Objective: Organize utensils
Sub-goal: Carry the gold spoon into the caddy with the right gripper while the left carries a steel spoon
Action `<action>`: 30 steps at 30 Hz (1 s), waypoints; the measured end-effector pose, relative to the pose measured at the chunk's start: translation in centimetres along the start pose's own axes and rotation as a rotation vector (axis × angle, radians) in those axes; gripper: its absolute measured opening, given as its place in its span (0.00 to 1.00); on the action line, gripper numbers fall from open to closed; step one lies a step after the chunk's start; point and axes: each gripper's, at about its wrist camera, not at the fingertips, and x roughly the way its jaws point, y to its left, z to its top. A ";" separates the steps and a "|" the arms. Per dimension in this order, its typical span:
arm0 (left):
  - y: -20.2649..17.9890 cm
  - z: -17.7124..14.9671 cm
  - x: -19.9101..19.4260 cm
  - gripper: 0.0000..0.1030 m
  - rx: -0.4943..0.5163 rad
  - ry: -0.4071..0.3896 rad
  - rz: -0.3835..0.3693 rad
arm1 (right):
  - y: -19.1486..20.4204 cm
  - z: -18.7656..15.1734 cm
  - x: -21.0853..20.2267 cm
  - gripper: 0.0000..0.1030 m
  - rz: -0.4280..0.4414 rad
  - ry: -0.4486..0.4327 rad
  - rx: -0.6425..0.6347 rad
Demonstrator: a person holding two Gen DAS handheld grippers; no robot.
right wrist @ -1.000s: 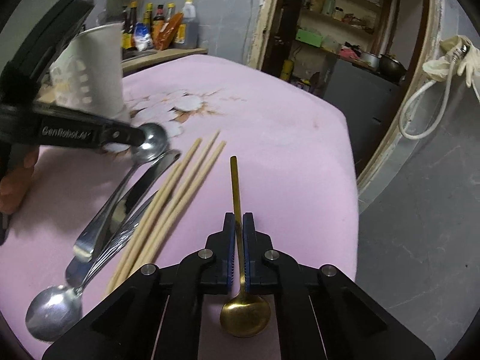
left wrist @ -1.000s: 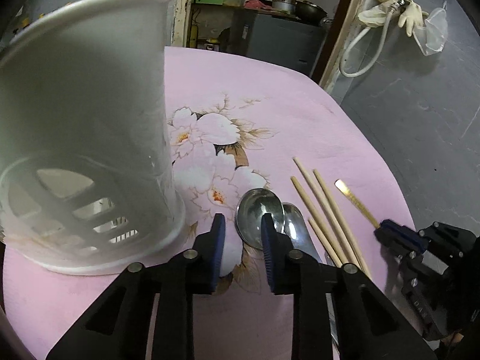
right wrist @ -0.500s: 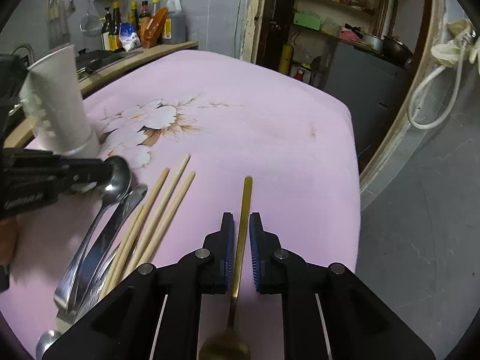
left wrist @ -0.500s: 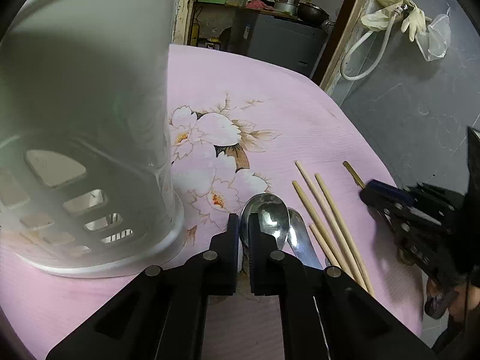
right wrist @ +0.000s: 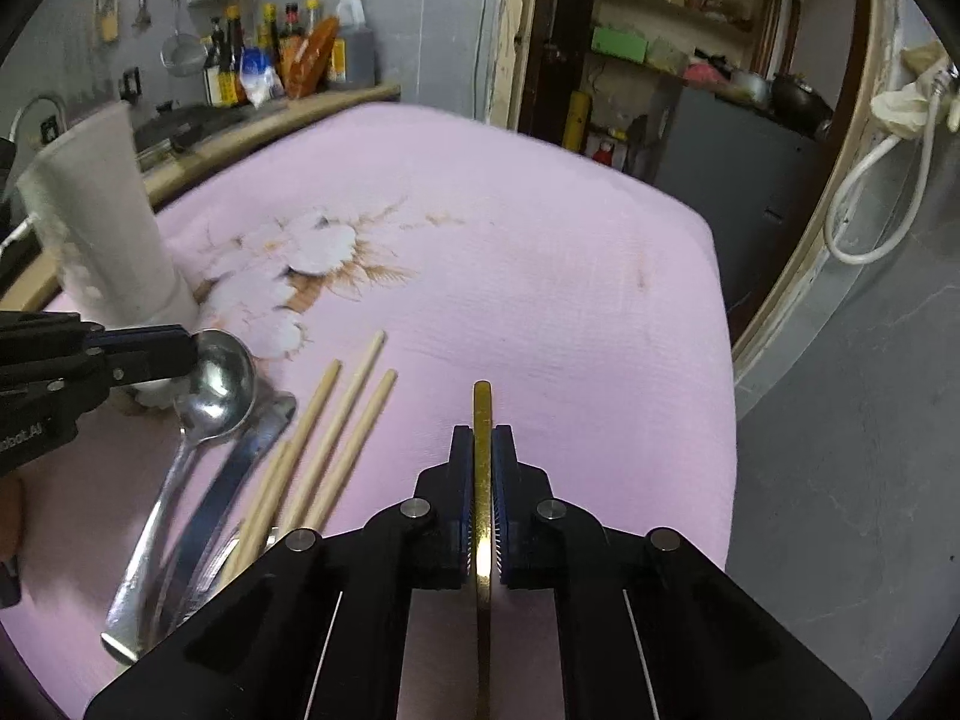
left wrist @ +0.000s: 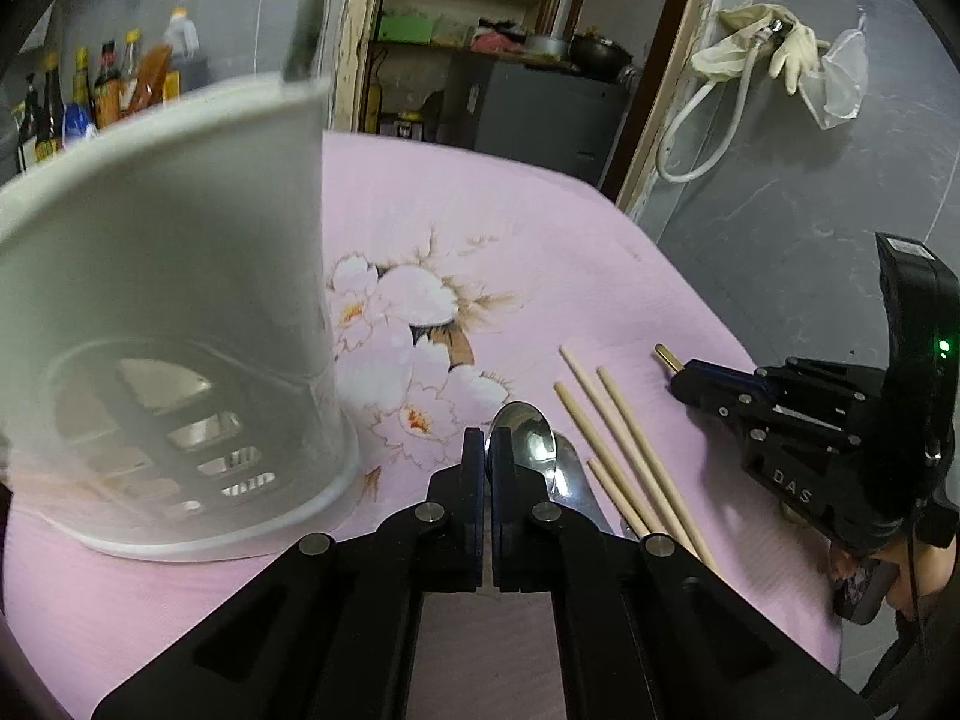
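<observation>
A white utensil holder (left wrist: 174,324) is seen standing upright on the pink flowered cloth of the counter (left wrist: 468,228), at the left of the left wrist view. Slotted openings are cut low in its wall, and through them no utensil can be made out; its open top is not looked into from either camera, so what it holds cannot be told.

The left claw (left wrist: 486,450) is drawn fully together, just beside the holder's base. The rim of a steel ladle-like spoon (right wrist: 219,384) is met by its tips in the right wrist view; whether the bowl's edge is actually pinched cannot be told, as the fingers appear pressed flat against each other in the left claw's own view. The spoon's handle is laid back along the cloth, and a second steel utensil (right wrist: 252,450) is laid close beside it.

Wooden chopsticks (right wrist: 336,438) are spread side by side on the cloth between the steel pieces and the right claw.

The right claw (right wrist: 482,480) is closed upon the thin handle of a gold spoon (right wrist: 482,414), which is gripped between the blue pads with its end projecting forward beyond the fingertips. Its bowl is hidden below the claw body.
</observation>
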 end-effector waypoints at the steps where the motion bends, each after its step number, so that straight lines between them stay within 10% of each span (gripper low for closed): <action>1: -0.2 -0.1 -0.3 0.00 0.005 -0.019 0.006 | -0.1 -0.1 -0.7 0.04 0.009 -0.031 0.014; 15: -1.8 -2.1 -7.2 0.00 0.025 -0.391 0.105 | 2.3 -1.6 -8.4 0.04 0.045 -0.441 0.070; 30: 0.5 -0.8 -11.6 0.00 -0.042 -0.475 0.113 | 3.3 0.6 -11.2 0.04 0.070 -0.604 0.085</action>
